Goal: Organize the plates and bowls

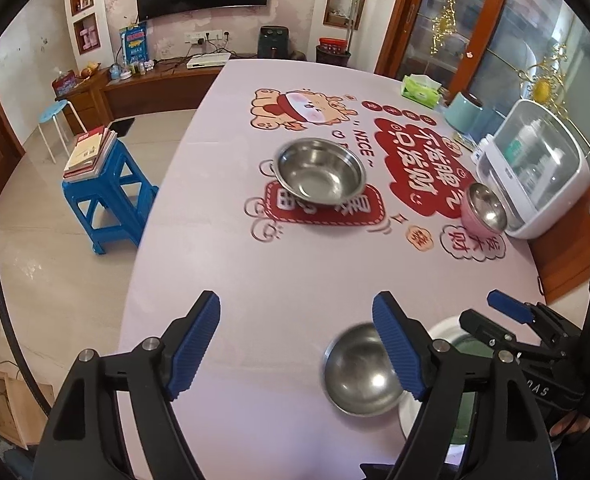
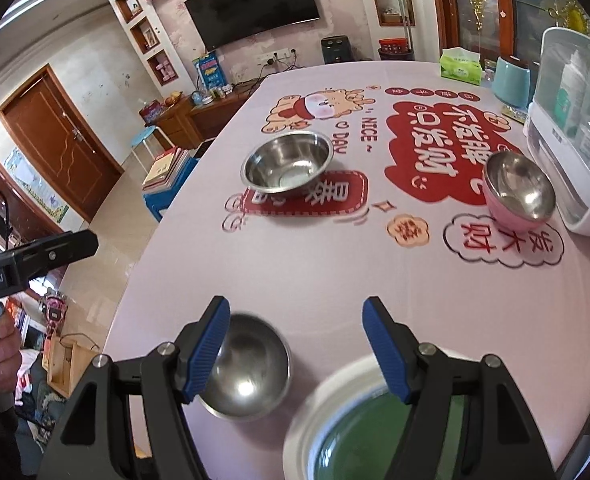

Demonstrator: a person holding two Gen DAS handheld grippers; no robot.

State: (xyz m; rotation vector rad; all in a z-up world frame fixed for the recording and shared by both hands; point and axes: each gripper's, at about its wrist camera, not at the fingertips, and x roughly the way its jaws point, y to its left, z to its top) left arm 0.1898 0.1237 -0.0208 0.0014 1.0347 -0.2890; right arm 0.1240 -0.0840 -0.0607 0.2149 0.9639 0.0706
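A pale tablecloth (image 1: 295, 272) printed with red cartoon panels covers the table. In the left wrist view, the left gripper (image 1: 295, 344) fills the lower frame with its blue-padded jaws spread apart and nothing between them; a small steel bowl (image 1: 359, 376) lies on the cloth at lower centre, partly behind the right-hand pad. In the right wrist view, the right gripper (image 2: 297, 350) likewise stands with jaws apart and nothing held; the same small bowl appears at lower left, behind its left-hand pad, and a white-rimmed green plate (image 2: 335, 412) sits beside it at lower right. A large steel bowl (image 1: 319, 170) rests at the centre of the table. A pink bowl with a steel lining (image 2: 519, 191) stands at right, near a white container with a clear lid (image 2: 575, 136).
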